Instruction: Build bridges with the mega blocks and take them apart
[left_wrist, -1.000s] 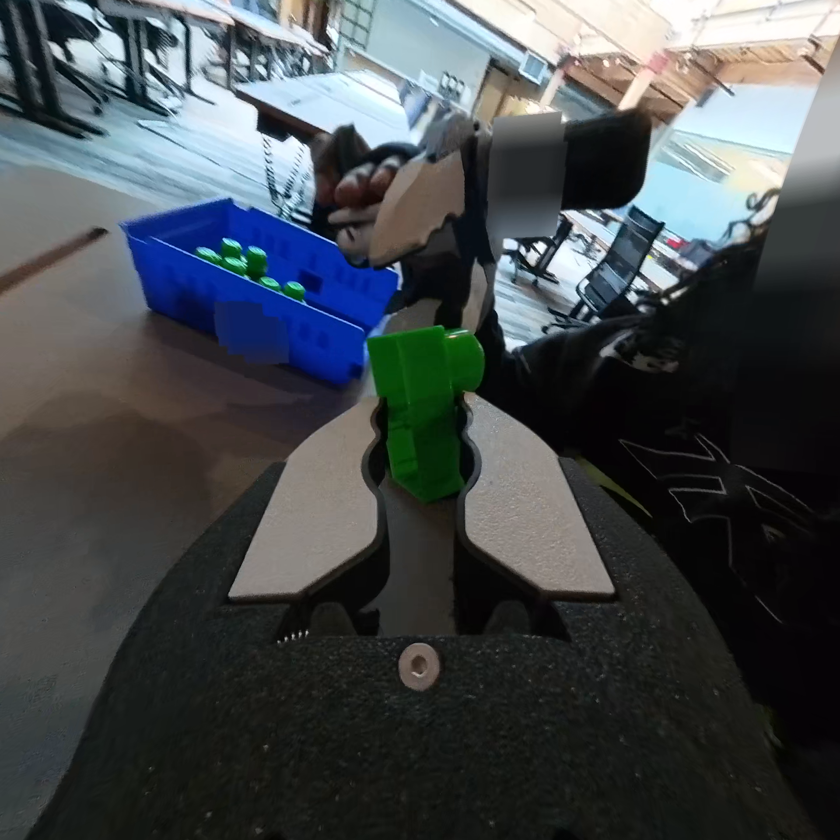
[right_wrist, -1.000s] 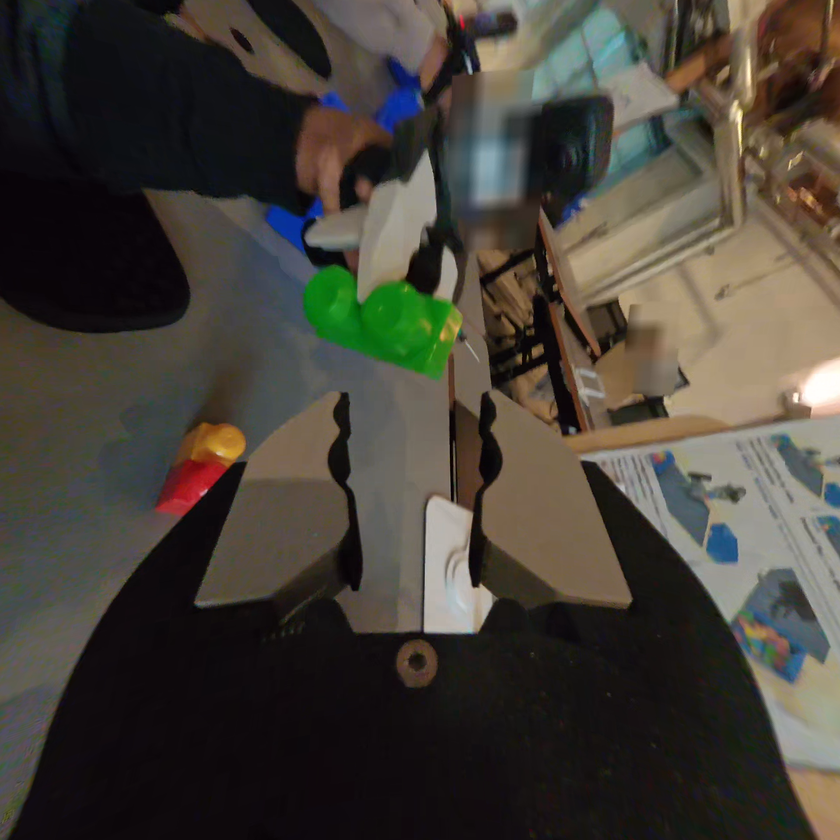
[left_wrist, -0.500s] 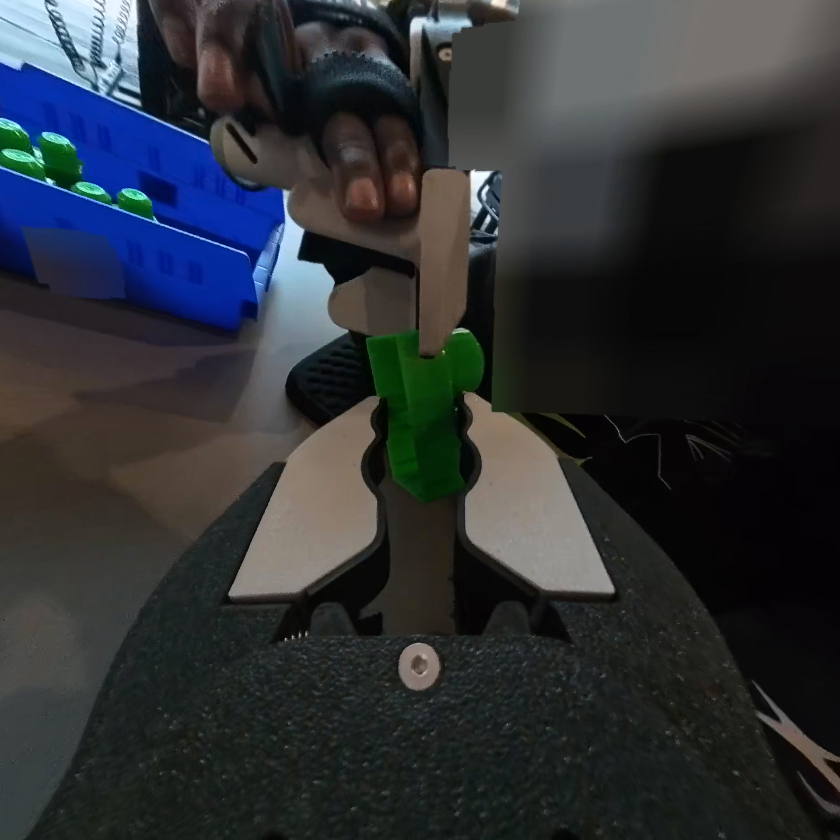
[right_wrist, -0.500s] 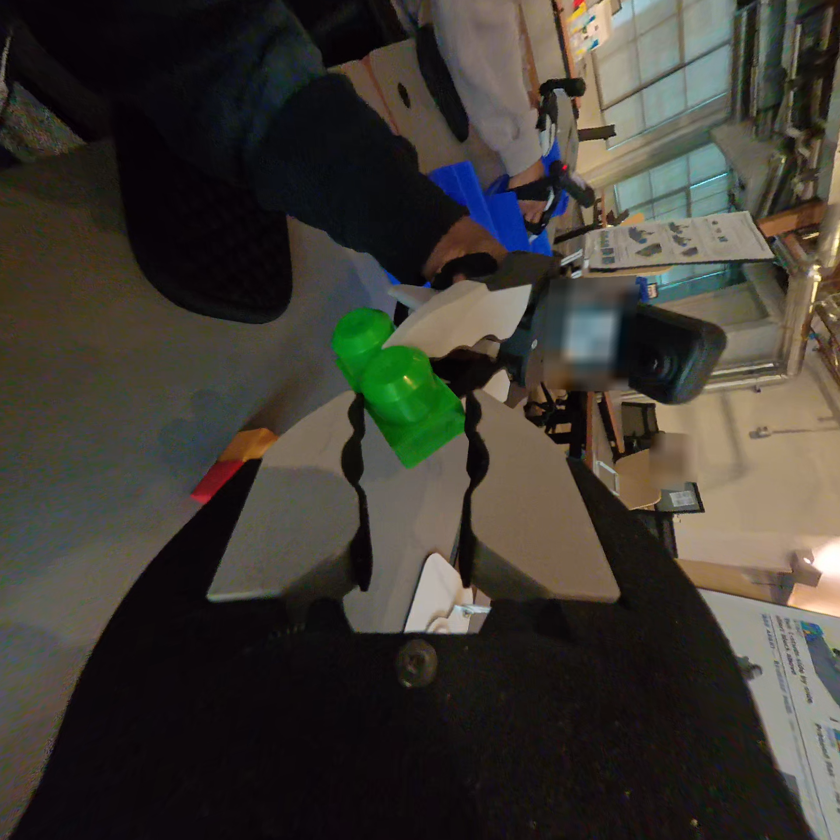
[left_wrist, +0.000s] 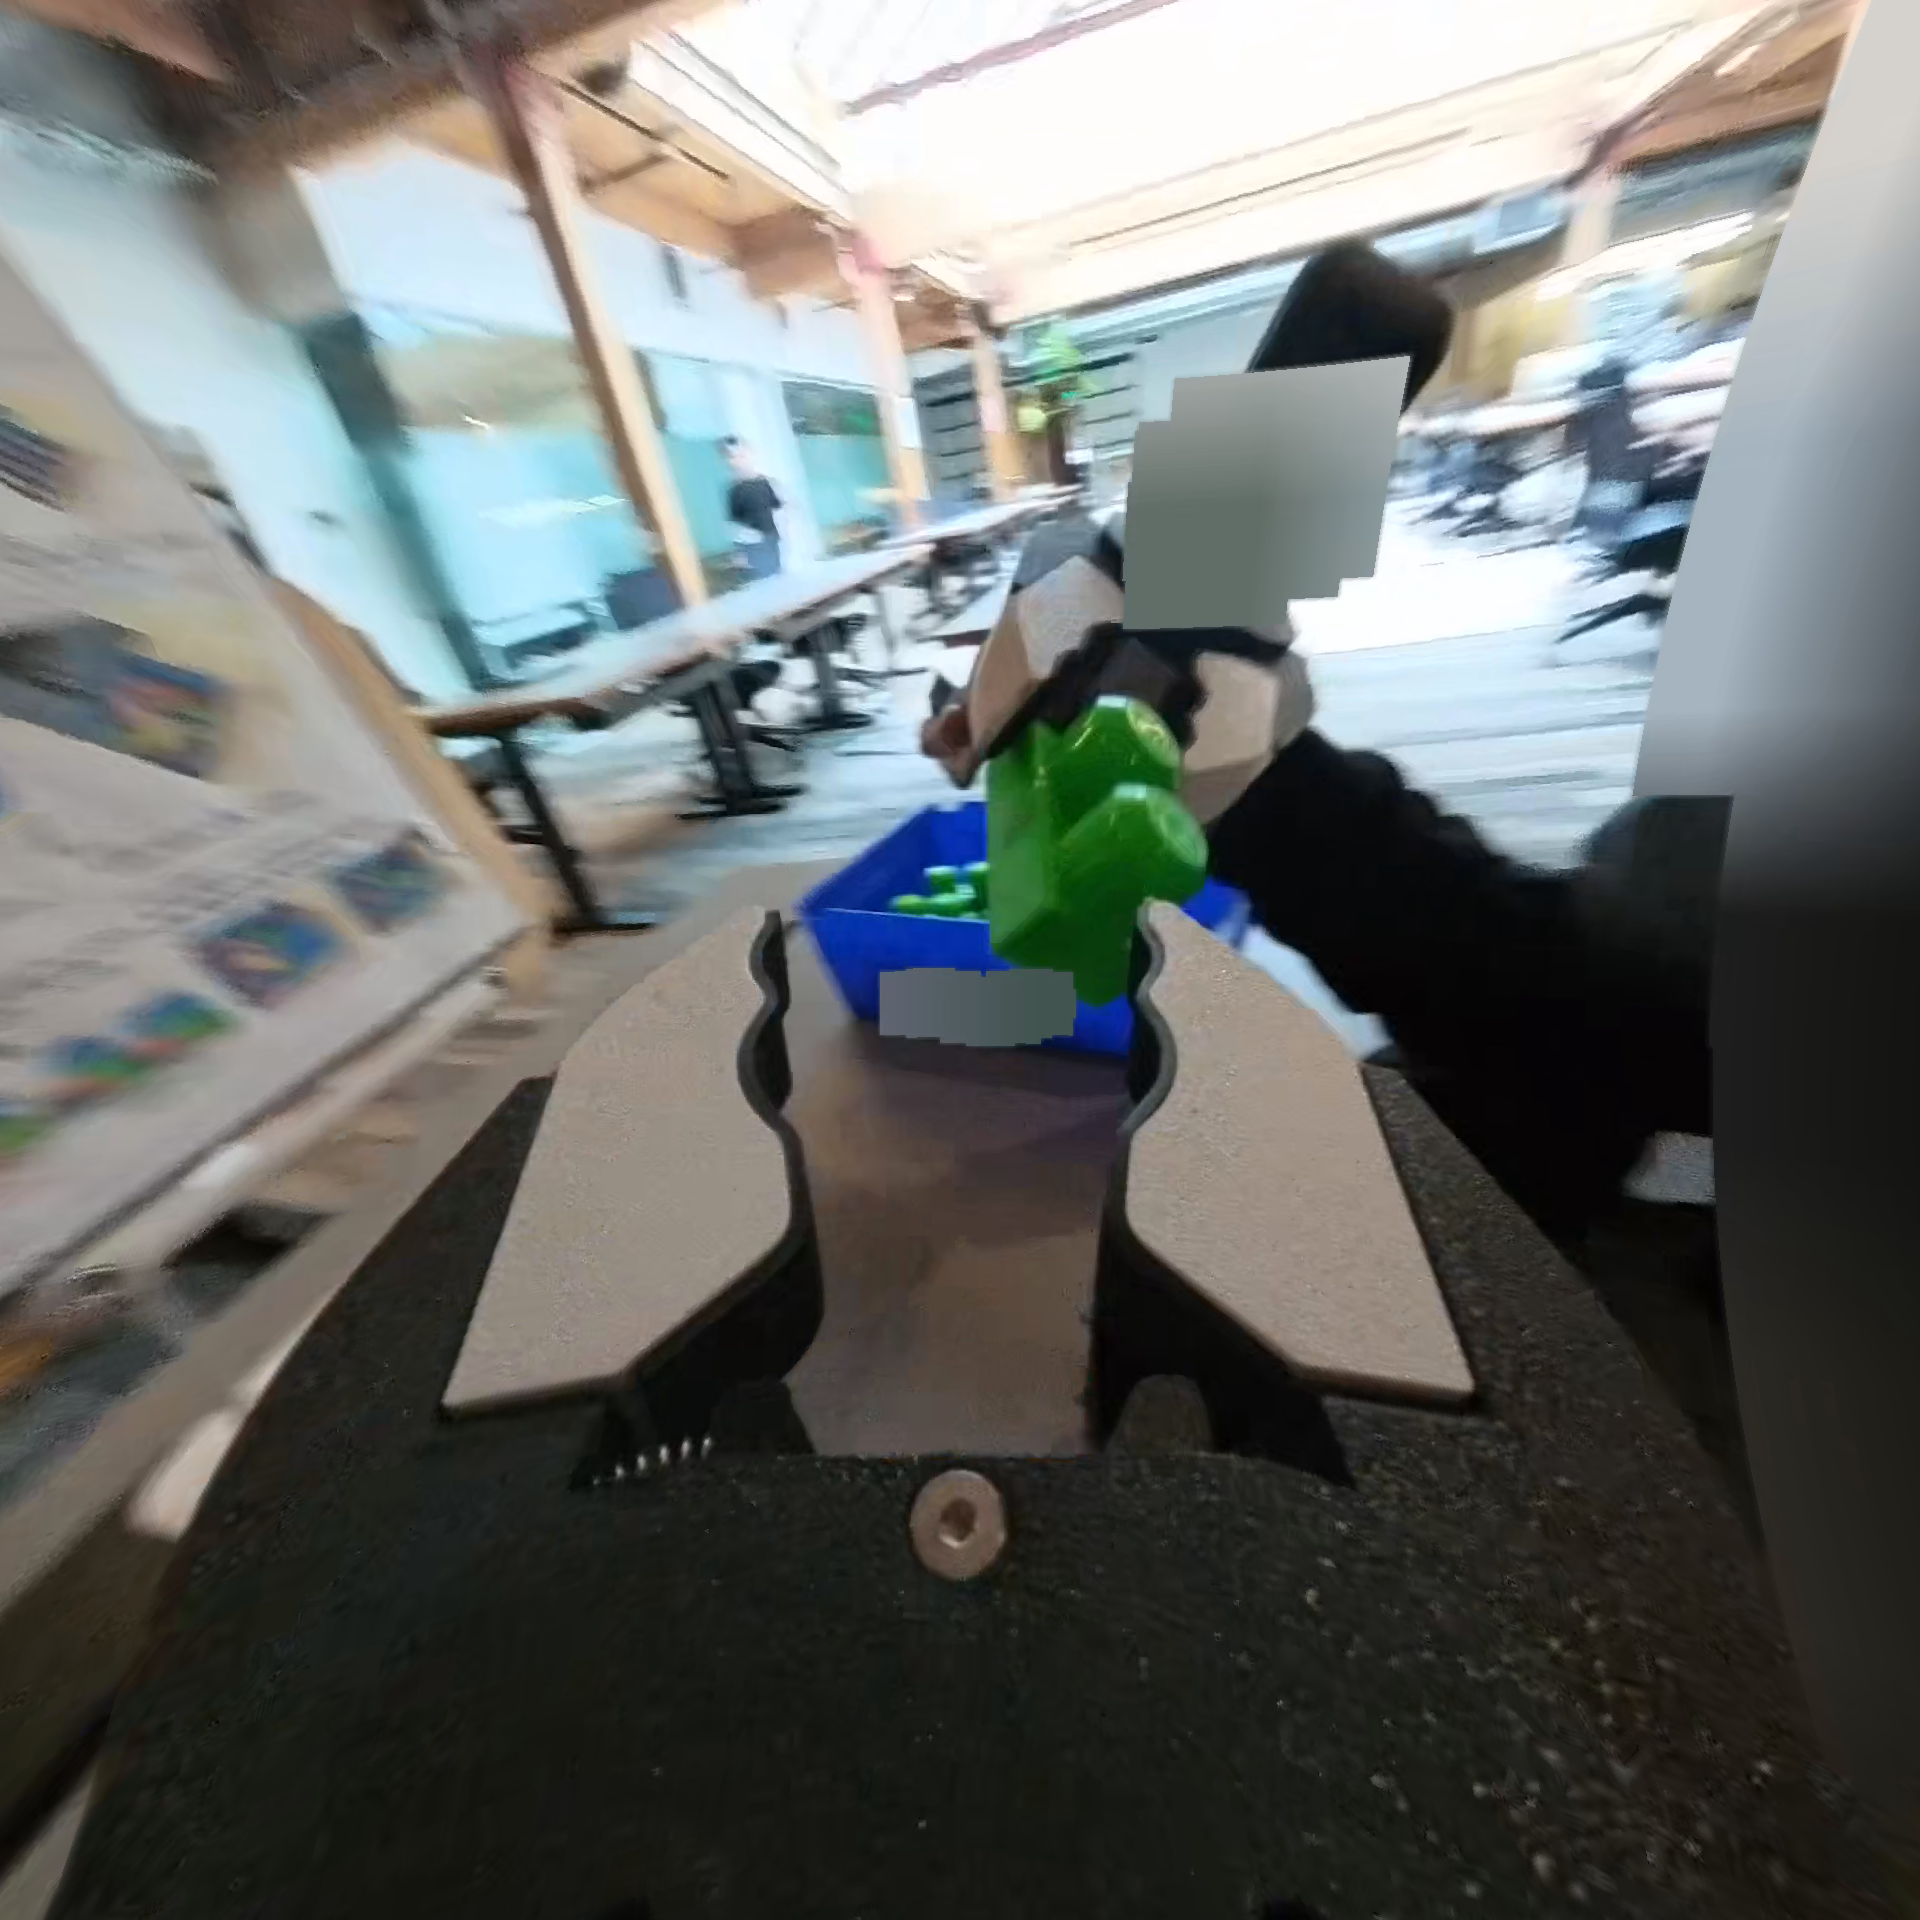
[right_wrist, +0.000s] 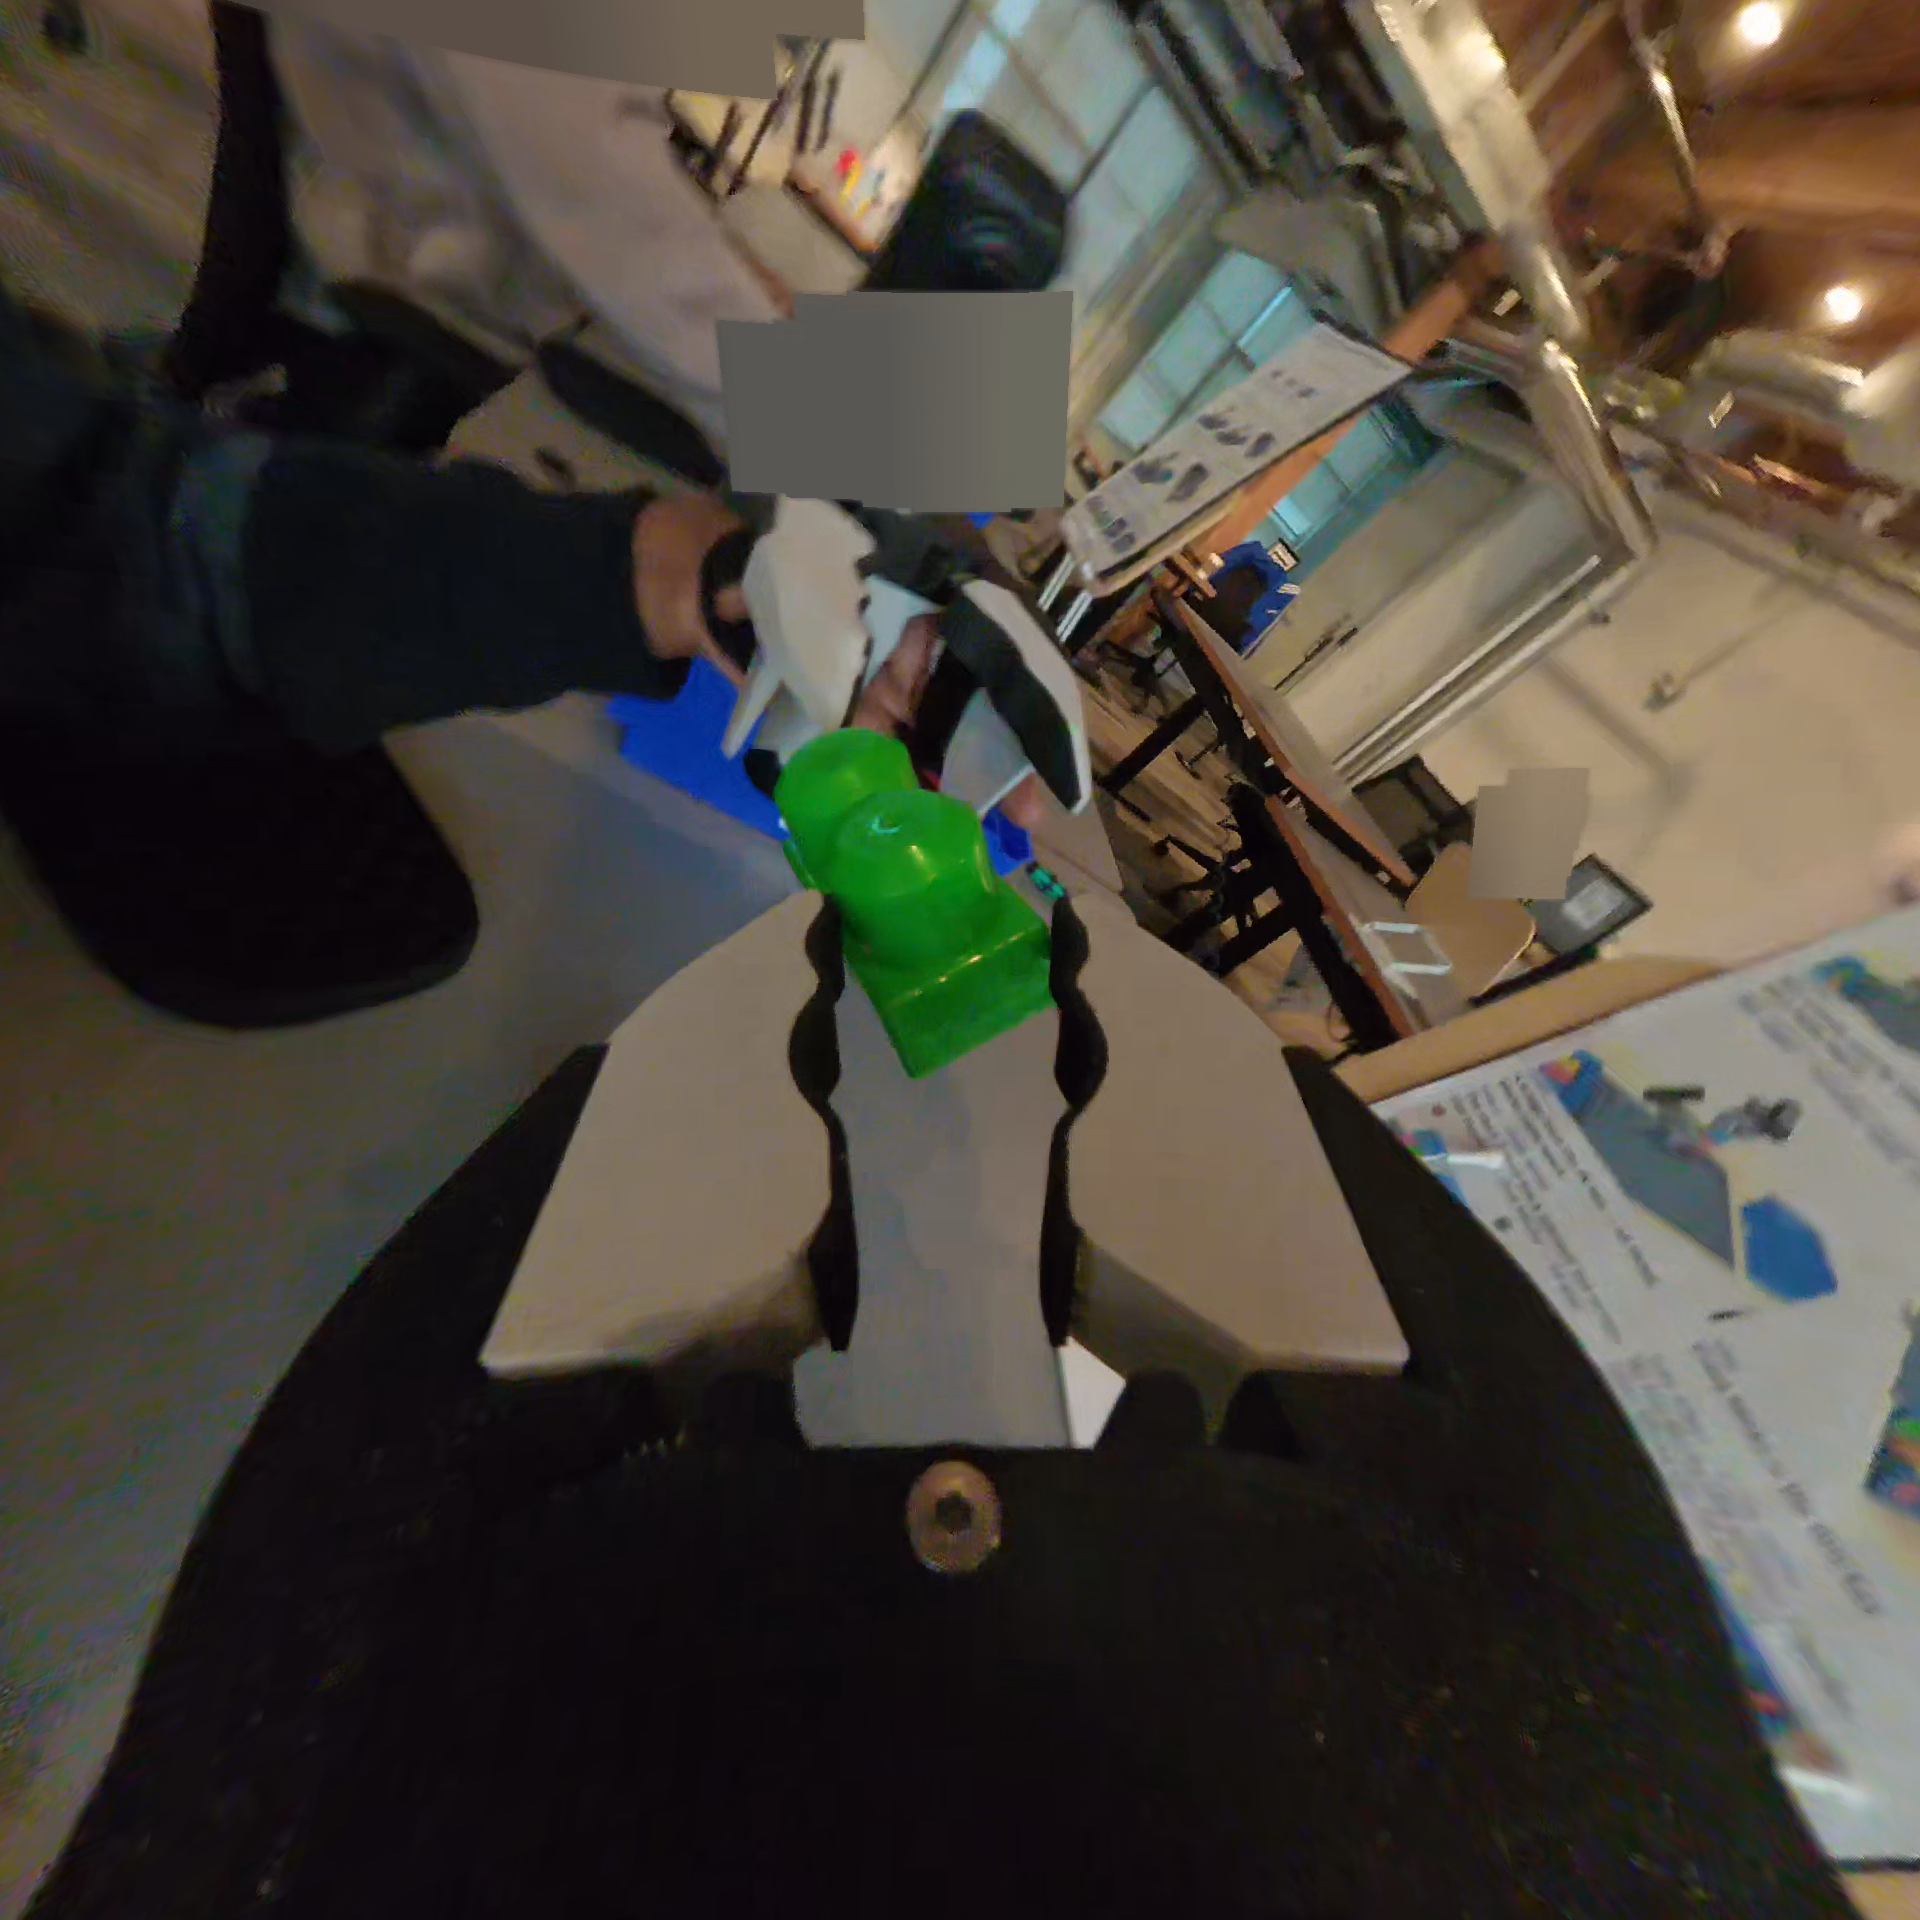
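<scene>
1. Opens onto a large, bright workshop hall with wooden beams and rows of long tables (left_wrist: 748, 613) far ahead of the left gripper (left_wrist: 958, 925); below it lies a dark bench (left_wrist: 935, 1164).
2. Shows the left gripper with its fingers spread wide apart and nothing between them.
3. Finds the green block (left_wrist: 1081, 852) just ahead of that gripper's right fingertip, raised above the bench and tilted, with its two studs pointing to the right.
4. Catches the right gripper (left_wrist: 1091, 769) reaching in from ahead, its two fingers closed on the upper part of the block.
5. Places a blue bin (left_wrist: 842, 935) on the bench ahead, behind the block, with more green blocks (left_wrist: 935, 888) inside.
6. Sets a printed picture sheet (left_wrist: 208, 883), badly blurred, slanting off to the left.
7. From the right wrist view, shows the right gripper (right_wrist: 940, 914) clamped on the green block (right_wrist: 914, 873) at its fingertips, studs pointing forward and away.
8. Puts the left gripper (right_wrist: 904, 769) just beyond the far stud, its fingers splayed on either side and apart from the block.
9. Reveals a hand (right_wrist: 675, 592) in a dark sleeve (right_wrist: 416, 592) gripping the left gripper's handle, ahead and to the left.
10. Glimpses the blue bin (right_wrist: 675, 717) behind that hand, the grey bench (right_wrist: 260, 1143) to the left, and the picture sheet (right_wrist: 1662, 1195) to the right.
</scene>
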